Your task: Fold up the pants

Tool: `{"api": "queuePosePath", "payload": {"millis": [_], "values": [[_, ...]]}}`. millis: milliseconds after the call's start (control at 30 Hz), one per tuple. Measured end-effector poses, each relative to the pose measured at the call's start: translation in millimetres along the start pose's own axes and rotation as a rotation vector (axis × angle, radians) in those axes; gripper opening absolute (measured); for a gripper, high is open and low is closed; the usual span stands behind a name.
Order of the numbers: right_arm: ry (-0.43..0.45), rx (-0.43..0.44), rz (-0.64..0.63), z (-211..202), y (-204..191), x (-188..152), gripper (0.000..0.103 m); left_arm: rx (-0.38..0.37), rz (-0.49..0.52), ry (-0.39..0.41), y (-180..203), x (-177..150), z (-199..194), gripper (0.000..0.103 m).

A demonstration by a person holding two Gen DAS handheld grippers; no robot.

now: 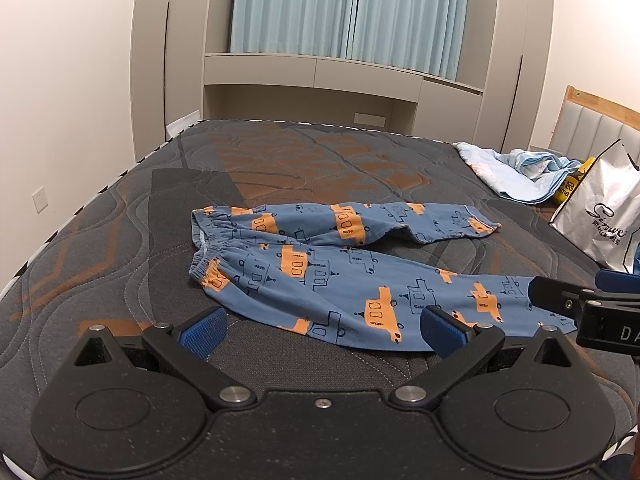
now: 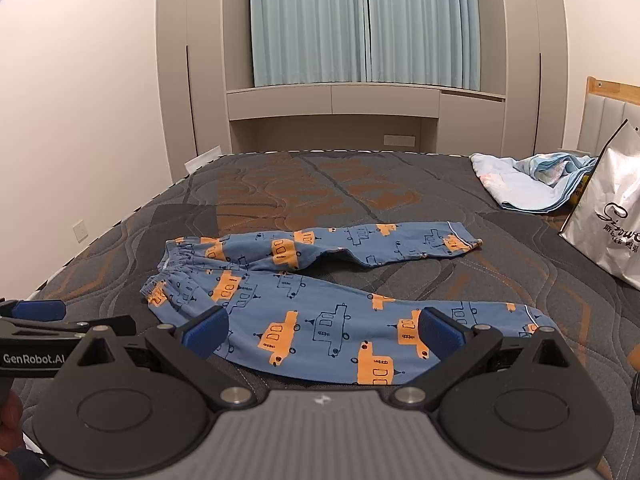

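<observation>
Lighting, both wrist feeds: I read even, warm indoor light from above and soft, faint shadows. Mild glare on the silver shopping bag (image 1: 600, 208), ahead and right of my tools. Focus sharp throughout. Strong fisheye bending at edges; black vignette in upper corners.

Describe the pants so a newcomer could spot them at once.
On the dark quilted mattress, mid-bed, lie the pants, legs spread apart toward the right. Unlike the pale blue blanket and silver bag beyond, they are blue with orange vehicle prints.
</observation>
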State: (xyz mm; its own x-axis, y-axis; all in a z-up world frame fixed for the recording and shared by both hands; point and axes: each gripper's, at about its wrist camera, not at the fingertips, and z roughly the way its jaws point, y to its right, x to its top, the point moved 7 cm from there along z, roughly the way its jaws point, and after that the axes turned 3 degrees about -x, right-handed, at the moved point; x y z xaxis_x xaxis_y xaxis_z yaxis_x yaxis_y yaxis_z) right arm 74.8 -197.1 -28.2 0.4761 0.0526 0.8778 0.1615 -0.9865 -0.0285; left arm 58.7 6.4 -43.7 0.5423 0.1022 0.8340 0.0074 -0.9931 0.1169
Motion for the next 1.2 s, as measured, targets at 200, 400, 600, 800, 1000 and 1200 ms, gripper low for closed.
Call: {"api": "queuePosePath", "payload": {"millis": [200,400,600,800,1000,1200], "values": [[-0.002,-0.001,-0.001,0,0,0,0.103,-0.002,-0.001,0.0,0,1,-1,0.103],[-0.001,0.0,-0.002,0,1,0,0.103,-0.001,0.0,-0.001,0,0,-1,0.103],[-0.006,0.0,-0.006,3,0,0,0.103,0.0,-0.011,-0.006,-2,0,-3,0.103],[-0.01,0.001,-0.009,6,-3,0,0.103,-0.012,-0.023,-0.014,-6,0,-1,0.103],[-0.021,0.003,-0.014,12,-7,-1,0.103,-0.05,-0.078,-0.007,-17,-2,8,0.103],[-0.034,0.004,-0.017,18,-9,-5,0.103,-0.06,-0.064,0.002,-23,-2,16,0.103]]}}
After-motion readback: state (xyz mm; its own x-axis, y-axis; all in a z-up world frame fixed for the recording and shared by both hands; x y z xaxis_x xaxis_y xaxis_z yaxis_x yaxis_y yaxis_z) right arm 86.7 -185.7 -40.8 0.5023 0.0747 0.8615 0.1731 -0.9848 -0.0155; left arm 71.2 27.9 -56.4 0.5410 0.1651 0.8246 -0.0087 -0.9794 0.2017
